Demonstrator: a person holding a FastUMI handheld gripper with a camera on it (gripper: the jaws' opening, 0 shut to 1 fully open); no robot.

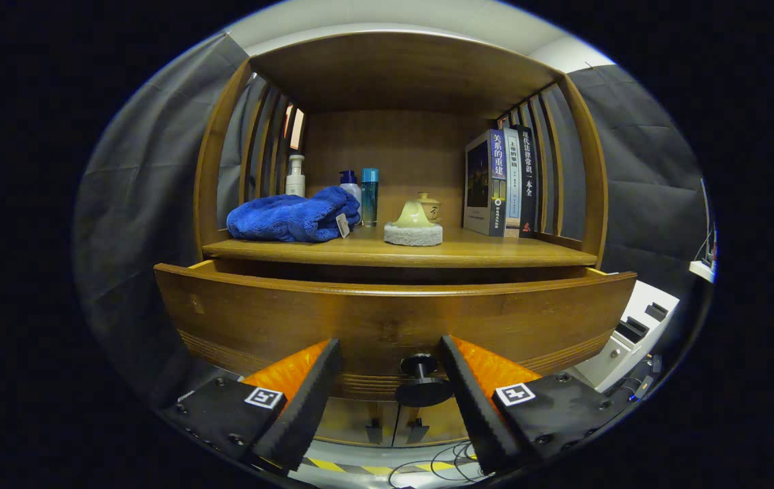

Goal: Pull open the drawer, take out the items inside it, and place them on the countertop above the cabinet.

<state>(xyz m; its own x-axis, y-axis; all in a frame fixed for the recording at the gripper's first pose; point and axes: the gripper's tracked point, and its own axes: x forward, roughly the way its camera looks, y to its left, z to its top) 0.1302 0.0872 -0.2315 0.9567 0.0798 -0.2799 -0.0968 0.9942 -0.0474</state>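
Just ahead of the gripper [390, 380], the cabinet's one drawer [387, 319] stands pulled partway out, its wooden front curving across the view, and its single dark round knob [422, 382] sits between the two fingers [305, 397]. The fingers are spread wide; the knob lies nearer the right one, and I can't tell whether that one touches it, while the left is clearly apart from it. The drawer's inside is hidden behind its front from here. Above it, on the worktop [495, 255] of the cabinet, I count one blue towel [291, 216] heaped at the left, and three bottles behind it: one white pump bottle [295, 176], one bottle with a dark blue cap [350, 182], and one clear bottle with a teal cap [370, 197]. In the middle sits one small yellowish lidded cup [416, 212] on one round grey pad [413, 235]. At the right three books [499, 182] stand upright, side by side and touching, against the slatted side.
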